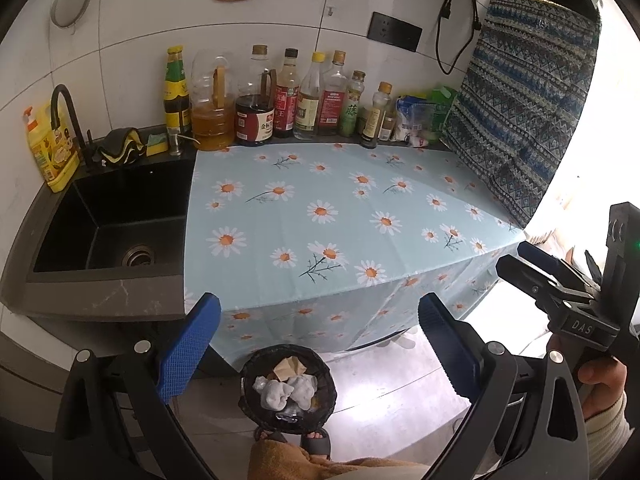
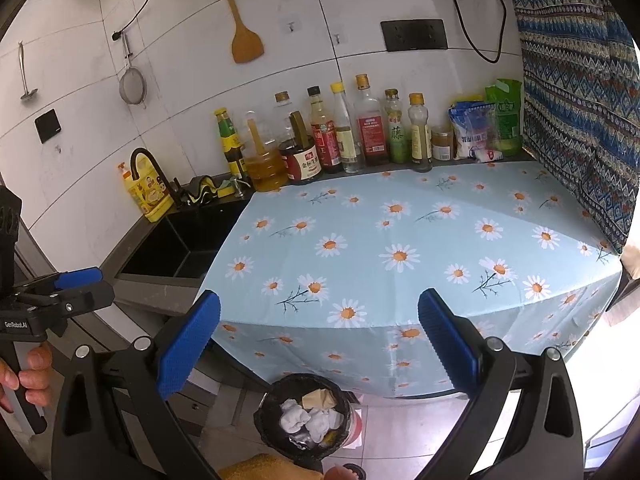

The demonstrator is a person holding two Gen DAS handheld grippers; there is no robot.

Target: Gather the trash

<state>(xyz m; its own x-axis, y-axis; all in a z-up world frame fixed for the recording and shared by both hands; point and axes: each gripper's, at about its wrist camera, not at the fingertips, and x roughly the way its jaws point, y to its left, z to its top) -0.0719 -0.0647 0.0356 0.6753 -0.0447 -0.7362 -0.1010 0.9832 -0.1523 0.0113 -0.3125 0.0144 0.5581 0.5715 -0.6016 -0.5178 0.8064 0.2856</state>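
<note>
Both the left claw (image 1: 319, 354) and right claw (image 2: 319, 354) are hanging released and empty over the table's front edge, the trash bin (image 1: 287, 390), already holding crumpled paper, sitting on the floor directly beneath them, nearer the left.

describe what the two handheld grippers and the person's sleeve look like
Both grippers, left and right, have black frames, silver bolts and blue textured finger pads. White lettering marks each body, "DAS" on the right one. The person's sleeve is cream ribbed knit.
</note>
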